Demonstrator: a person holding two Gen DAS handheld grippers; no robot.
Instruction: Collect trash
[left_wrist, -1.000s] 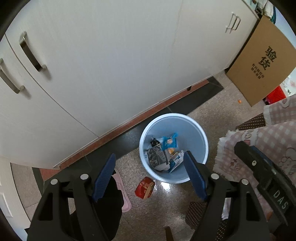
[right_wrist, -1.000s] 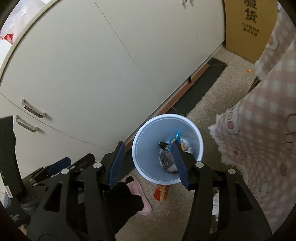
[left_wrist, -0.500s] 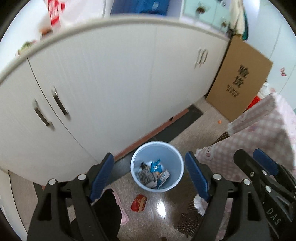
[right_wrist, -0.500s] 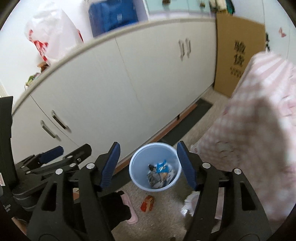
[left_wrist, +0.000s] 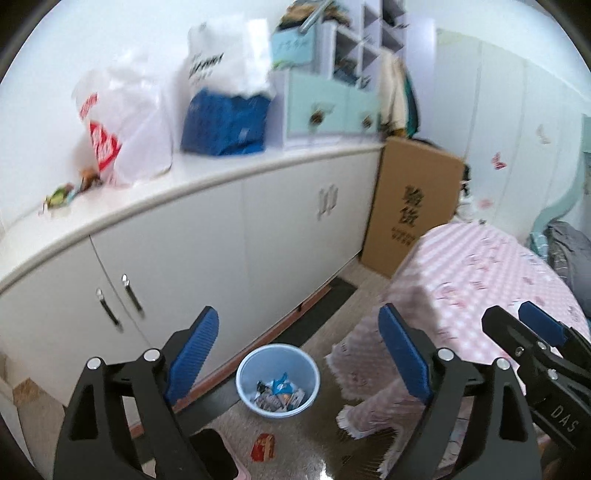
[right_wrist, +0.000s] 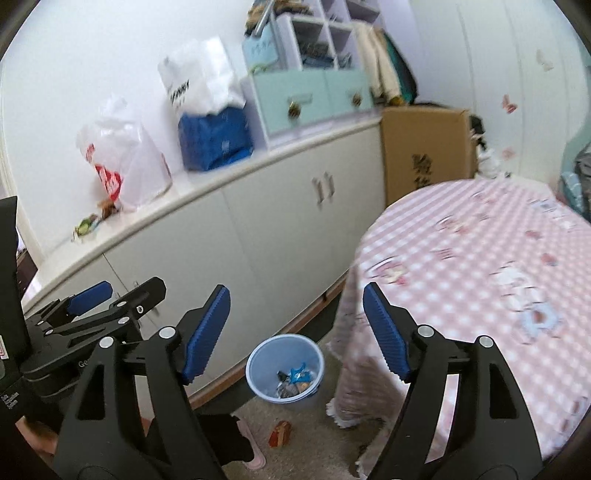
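Two black tongs with blue ribbed pads, side by side, high over the floor. Left gripper (left_wrist: 299, 354): wide open, nothing between the pads, just been opening more. Right gripper (right_wrist: 297, 328): open too, nothing held, also just been opening.

Down below, on the speckled floor, a round light-blue plastic bin (left_wrist: 277, 380) close to the long white cabinet (left_wrist: 221, 236). Inside the bin, crumpled wrappers and paper trash (left_wrist: 279, 393). Just beside the bin, out on the floor, one small red wrapper (left_wrist: 263, 446). To the right, a table with a pink checked cloth (right_wrist: 480, 258). On the cabinet top, white plastic bags (left_wrist: 125, 122).
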